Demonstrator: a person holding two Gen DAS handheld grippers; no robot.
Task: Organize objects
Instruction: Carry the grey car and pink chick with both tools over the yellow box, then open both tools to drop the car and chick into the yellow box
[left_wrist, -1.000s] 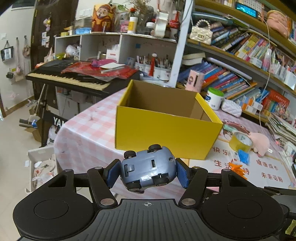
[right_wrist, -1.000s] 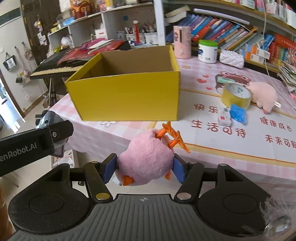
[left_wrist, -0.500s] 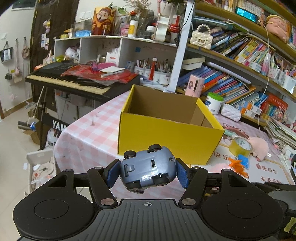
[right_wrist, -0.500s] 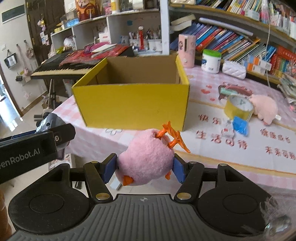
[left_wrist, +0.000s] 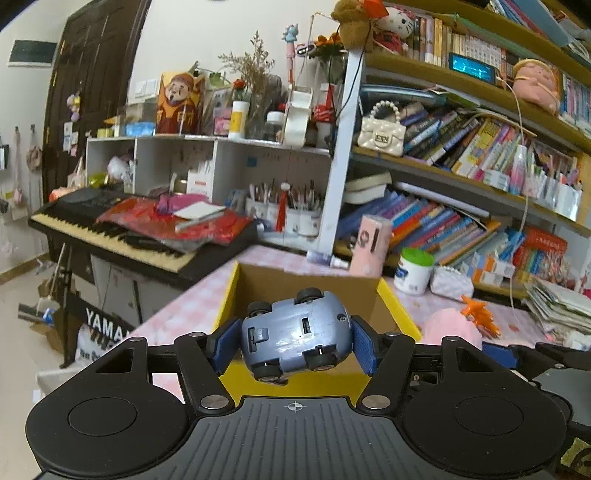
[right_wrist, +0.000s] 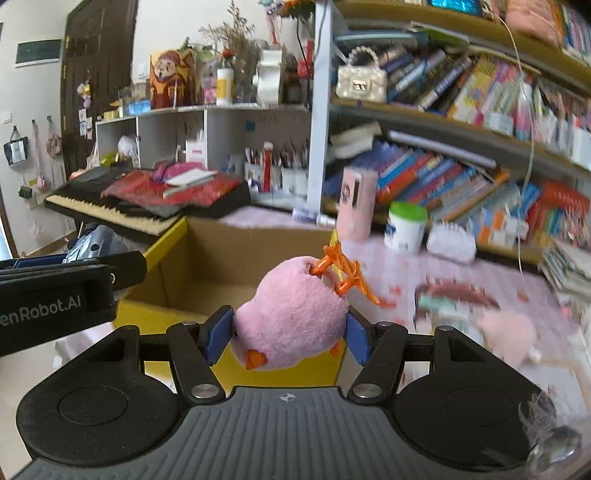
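My left gripper (left_wrist: 295, 341) is shut on a grey-blue toy car (left_wrist: 295, 338), held wheels outward over the near edge of the open yellow cardboard box (left_wrist: 397, 306). My right gripper (right_wrist: 290, 334) is shut on a pink plush chick (right_wrist: 291, 317) with orange plastic feet, held above the near right part of the same box (right_wrist: 166, 243). The plush also shows at the right of the left wrist view (left_wrist: 452, 326). The left gripper's body and the car (right_wrist: 94, 240) show at the left of the right wrist view.
The box stands on a pink checked tablecloth (left_wrist: 184, 314). Behind it are a pink cylinder (left_wrist: 369, 245), a green-lidded jar (left_wrist: 413, 271), a white pouch (left_wrist: 450, 284) and bookshelves. A keyboard piano (left_wrist: 110, 236) stands left. Another pink plush (right_wrist: 508, 334) lies right.
Both grippers have moved forward and up, from in front of the box to over its near edge. Each still holds its toy.
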